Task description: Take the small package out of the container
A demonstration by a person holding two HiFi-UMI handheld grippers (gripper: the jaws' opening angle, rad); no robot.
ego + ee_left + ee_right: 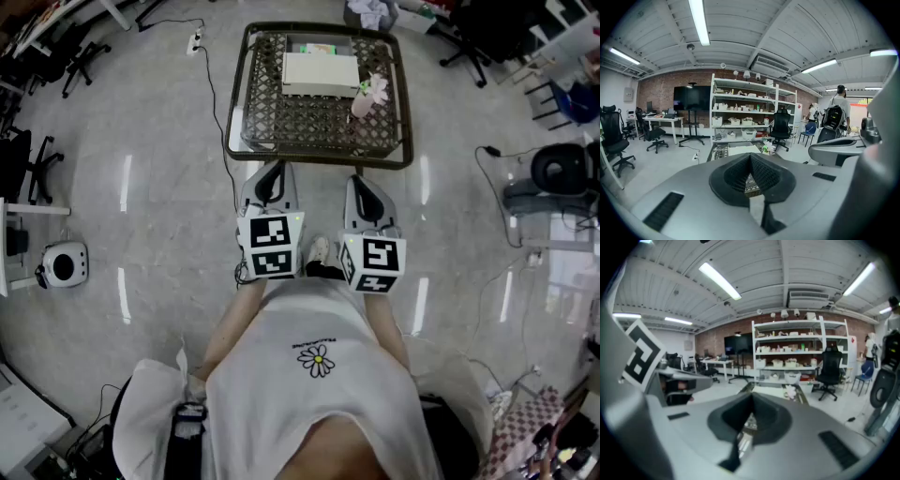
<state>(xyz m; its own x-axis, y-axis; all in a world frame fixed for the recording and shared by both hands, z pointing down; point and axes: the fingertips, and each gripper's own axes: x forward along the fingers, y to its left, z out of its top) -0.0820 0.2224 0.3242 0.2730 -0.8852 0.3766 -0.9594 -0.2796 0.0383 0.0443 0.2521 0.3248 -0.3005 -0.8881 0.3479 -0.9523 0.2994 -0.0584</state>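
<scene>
Container (321, 73) is a flat white box; left gripper (751, 155) and right gripper (752, 395) fingers (733, 176) pressed together.

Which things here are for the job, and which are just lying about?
Job: white box, pink-white item beside it, lattice table, left tongs, right tongs.
Lying about: office chair, power strip, round white device on floor.

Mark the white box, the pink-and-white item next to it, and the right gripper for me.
white box (321, 72), head view, centre of its top.
pink-and-white item (367, 97), head view, its middle.
right gripper (361, 186), head view, tips of its shut jaws.
</scene>
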